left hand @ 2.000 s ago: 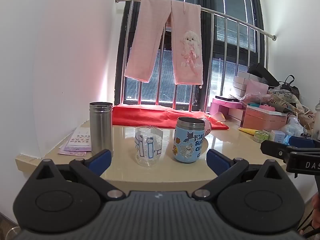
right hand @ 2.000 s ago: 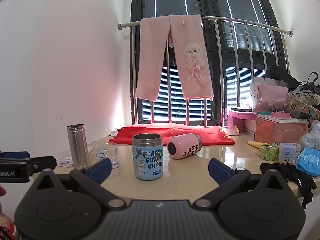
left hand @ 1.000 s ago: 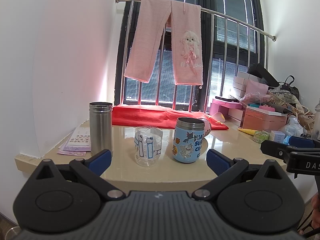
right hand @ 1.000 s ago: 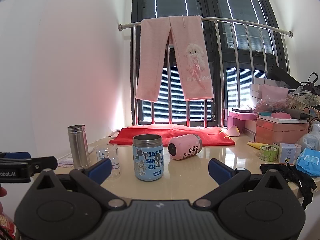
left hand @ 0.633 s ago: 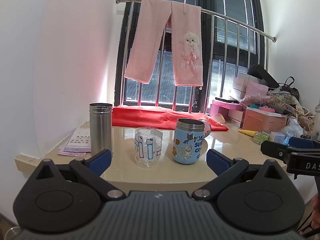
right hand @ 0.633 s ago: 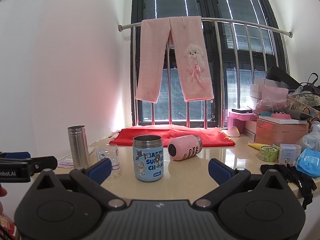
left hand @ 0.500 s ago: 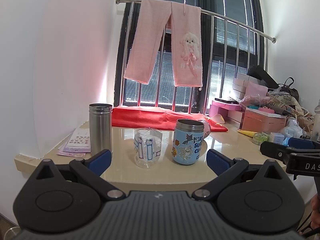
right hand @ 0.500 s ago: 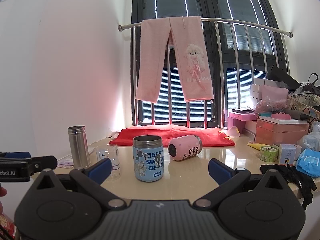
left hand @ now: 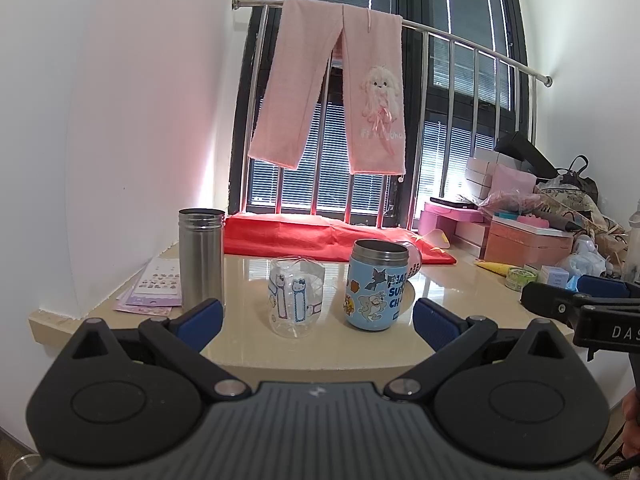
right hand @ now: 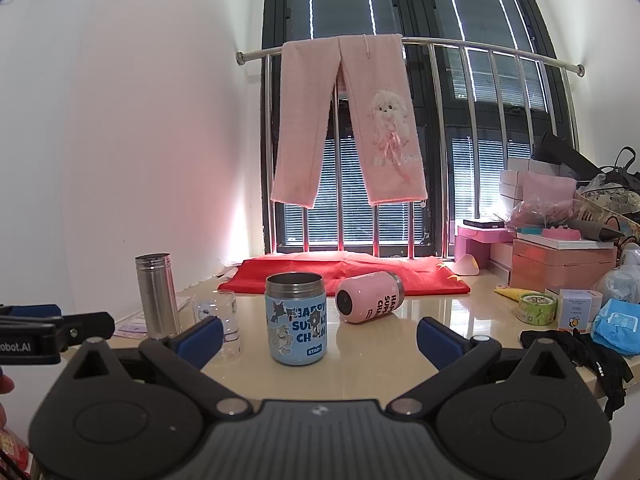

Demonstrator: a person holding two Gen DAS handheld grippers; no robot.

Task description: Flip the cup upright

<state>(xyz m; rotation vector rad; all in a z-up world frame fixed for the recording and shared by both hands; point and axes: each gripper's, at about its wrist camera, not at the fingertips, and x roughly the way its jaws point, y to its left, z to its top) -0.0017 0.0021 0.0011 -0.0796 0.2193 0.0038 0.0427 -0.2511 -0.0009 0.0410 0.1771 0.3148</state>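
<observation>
A pink cup (right hand: 370,297) lies on its side on the beige counter (right hand: 440,332), its base toward me, behind a blue cartoon cup. In the left wrist view only a sliver of the pink cup (left hand: 413,263) shows behind the blue cup. The blue cup (right hand: 297,324) (left hand: 376,290) stands upright. My right gripper (right hand: 318,338) is open and empty, held back from the counter's front edge. My left gripper (left hand: 316,316) is open and empty, also short of the counter. Each gripper shows at the edge of the other's view.
A steel flask (left hand: 201,258) and a clear Hello Kitty cup (left hand: 296,296) stand upright at the left. A red cloth (right hand: 344,274) lies at the back. Boxes, a tape roll (right hand: 537,308), a blue pack and a black strap (right hand: 576,354) crowd the right side.
Both views have drifted very slightly; the cups have not moved and both grippers stay open.
</observation>
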